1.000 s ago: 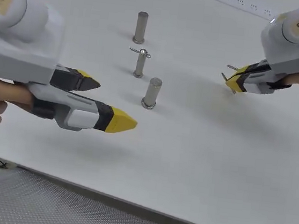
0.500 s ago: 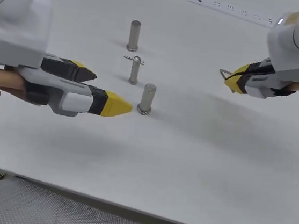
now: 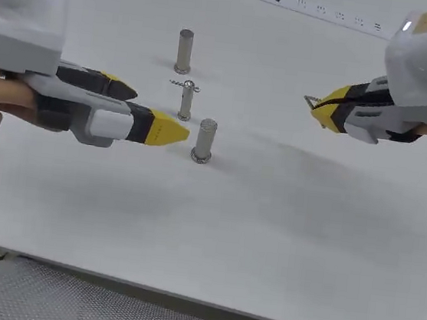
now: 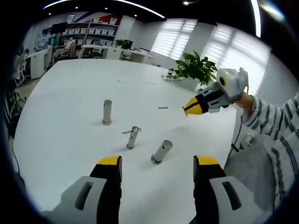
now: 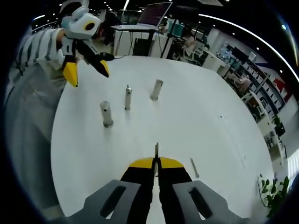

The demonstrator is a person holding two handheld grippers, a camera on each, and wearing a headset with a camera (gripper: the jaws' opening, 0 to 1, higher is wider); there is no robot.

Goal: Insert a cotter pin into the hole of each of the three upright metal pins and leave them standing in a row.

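Three upright metal pins stand in a row: the far pin (image 3: pixel 183 51), the middle pin (image 3: pixel 186 100) with a cotter pin (image 3: pixel 182 84) through its top, and the near pin (image 3: pixel 203 140). My left gripper (image 3: pixel 153 111) is open, its yellow tip just left of the near pin and apart from it. In the left gripper view the near pin (image 4: pixel 161 151) sits ahead between the left gripper's (image 4: pixel 158 163) spread jaws. My right gripper (image 3: pixel 317 110) hovers to the right, shut on a second cotter pin (image 5: pixel 156 151).
A loose cotter pin (image 5: pixel 193 167) lies on the white table (image 3: pixel 284 214) near the right gripper. A white power strip (image 3: pixel 323 10) runs along the far edge. The table's near edge (image 3: pixel 182 299) borders a grey mesh surface.
My left gripper has moved forward until its tip is level with the near pin. The right gripper has risen slightly with its cotter pin. The head camera has shifted.
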